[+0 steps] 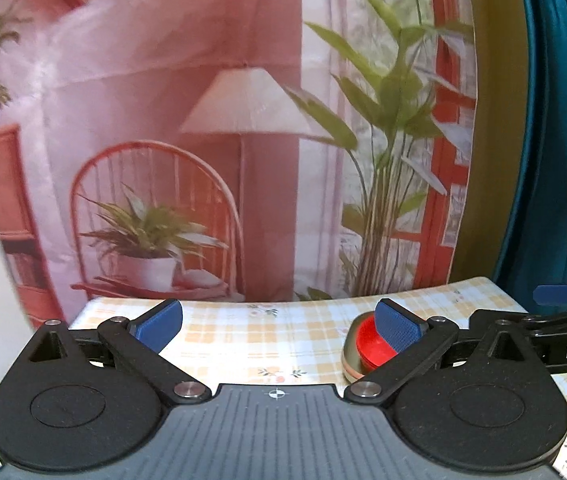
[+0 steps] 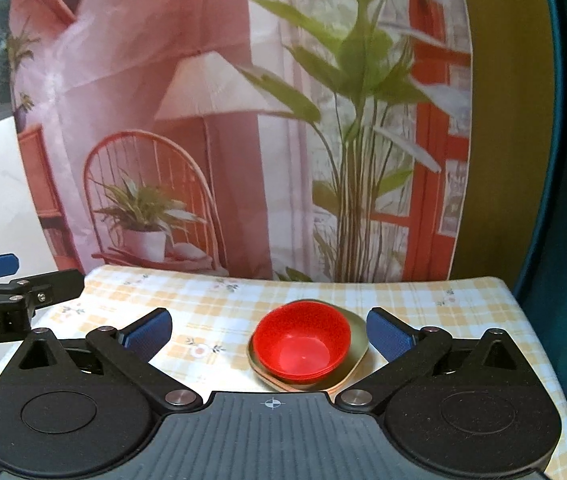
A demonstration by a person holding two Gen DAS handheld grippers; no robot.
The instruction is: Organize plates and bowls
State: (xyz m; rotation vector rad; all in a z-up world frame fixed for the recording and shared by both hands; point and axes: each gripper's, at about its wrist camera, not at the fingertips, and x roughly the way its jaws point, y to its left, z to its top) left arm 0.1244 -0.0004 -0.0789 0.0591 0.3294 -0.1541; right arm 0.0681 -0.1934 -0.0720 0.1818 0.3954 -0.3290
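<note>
Both the right tongs [image 2: 269, 332] and left tongs [image 1: 279, 326] stand wide apart and empty above the worktop [image 2: 211, 300], the red bowl [image 2: 301, 348] nested in a tan dish [image 2: 357, 354] just ahead between the right pair's fingers, nearer them than the left.

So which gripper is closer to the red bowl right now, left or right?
Right, as far as these views show. The right gripper faces the red bowl, open, fingers either side but clear. The left gripper, also open, points past it; the bowl lies off to its right.
</note>
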